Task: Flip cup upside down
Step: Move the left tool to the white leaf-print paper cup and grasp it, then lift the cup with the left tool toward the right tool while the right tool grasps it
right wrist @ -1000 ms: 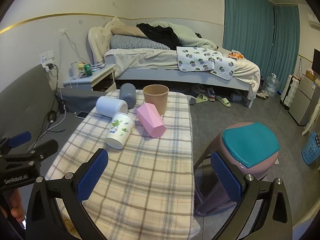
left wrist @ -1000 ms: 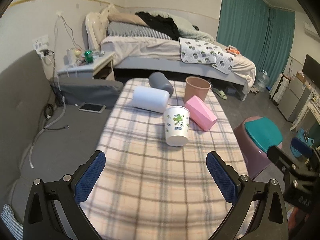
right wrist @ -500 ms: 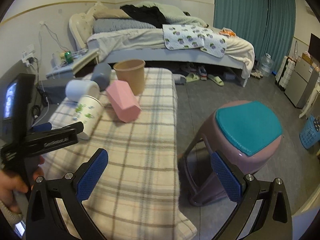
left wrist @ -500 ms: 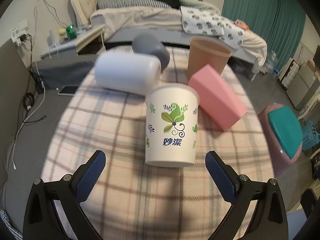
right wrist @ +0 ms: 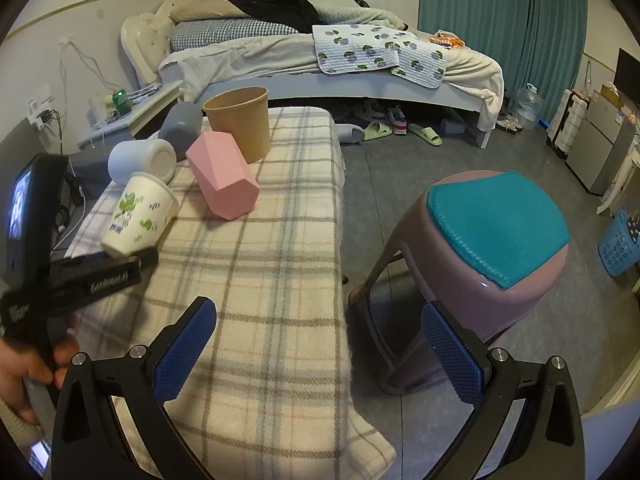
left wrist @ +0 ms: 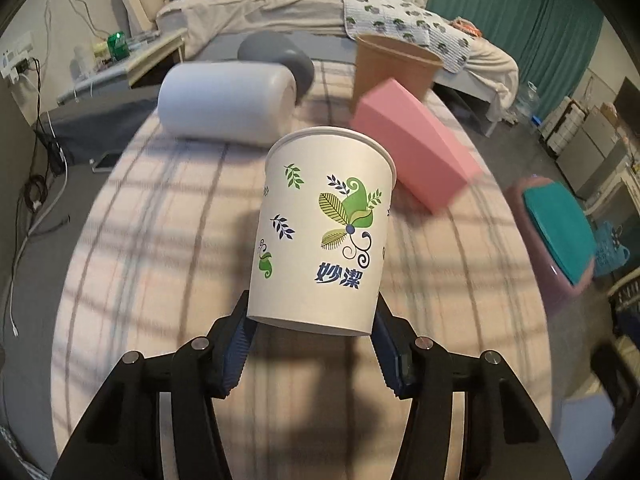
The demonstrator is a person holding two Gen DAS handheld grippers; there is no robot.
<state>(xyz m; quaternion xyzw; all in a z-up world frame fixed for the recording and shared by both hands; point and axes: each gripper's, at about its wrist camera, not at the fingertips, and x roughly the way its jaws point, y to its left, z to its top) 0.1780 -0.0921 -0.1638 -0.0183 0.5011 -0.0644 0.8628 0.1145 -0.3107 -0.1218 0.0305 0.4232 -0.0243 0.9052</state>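
A white paper cup with green leaf print stands mouth up, its base clamped between the blue pads of my left gripper. It is lifted off the plaid table and leans a little. In the right wrist view the same cup tilts over the left gripper at the table's left side. My right gripper is open and empty, hovering over the table's near right edge.
On the plaid tablecloth lie a pink faceted cup, a white cup and a grey cup on their sides; a brown paper cup stands upright. A stool with a teal seat is to the right.
My left gripper moved forward to the printed cup, closed on its base and lifted it off the table. My right gripper stayed open and shifted slightly.
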